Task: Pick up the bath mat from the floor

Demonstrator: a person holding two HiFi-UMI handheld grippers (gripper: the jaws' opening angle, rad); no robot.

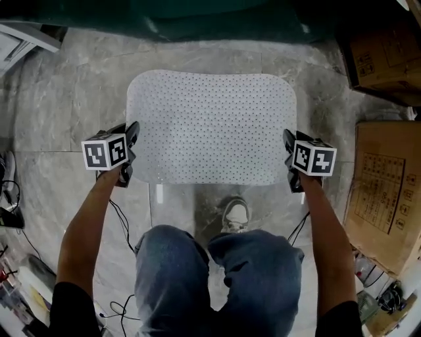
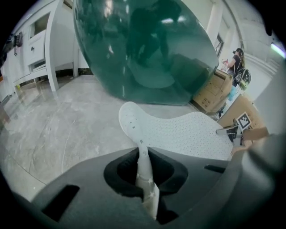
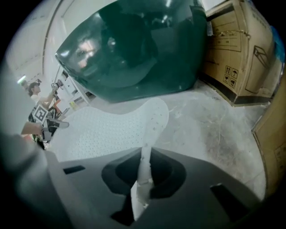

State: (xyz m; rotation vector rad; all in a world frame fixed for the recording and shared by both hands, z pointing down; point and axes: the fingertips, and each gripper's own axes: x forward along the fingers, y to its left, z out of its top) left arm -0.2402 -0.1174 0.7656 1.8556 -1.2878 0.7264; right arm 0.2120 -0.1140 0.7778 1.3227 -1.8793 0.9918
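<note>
**Q:** What is nearest the camera?
**A:** The person's knees (image 1: 217, 276) in blue jeans, with one grey shoe (image 1: 237, 212) on the tile floor (image 1: 72, 112) just ahead of them.

**Q:** State of the left gripper?
**A:** The left gripper (image 1: 129, 158) is clamped on the left edge of the bath mat (image 1: 210, 125). In the left gripper view its jaws stand together with a thin fold of white mat (image 2: 187, 134) pinched between them (image 2: 145, 179).

**Q:** State of the right gripper?
**A:** The same. The right gripper (image 1: 289, 161) is closed on the mat's right edge. In the right gripper view the mat (image 3: 103, 129) runs up out of the closed jaws (image 3: 140, 179).

**Q:** Where is the mat?
**A:** It spans between the two grippers, ahead of the shoe. It is white, perforated and has rounded corners. The far corners curl upward. Whether its far edge touches the floor cannot be told.

**Q:** What lies beyond it?
**A:** A dark green tub (image 1: 217, 20) stands just past the far edge. Cardboard boxes (image 1: 385, 191) stand to the right. A white cabinet (image 2: 38, 53) stands far to the left.
</note>
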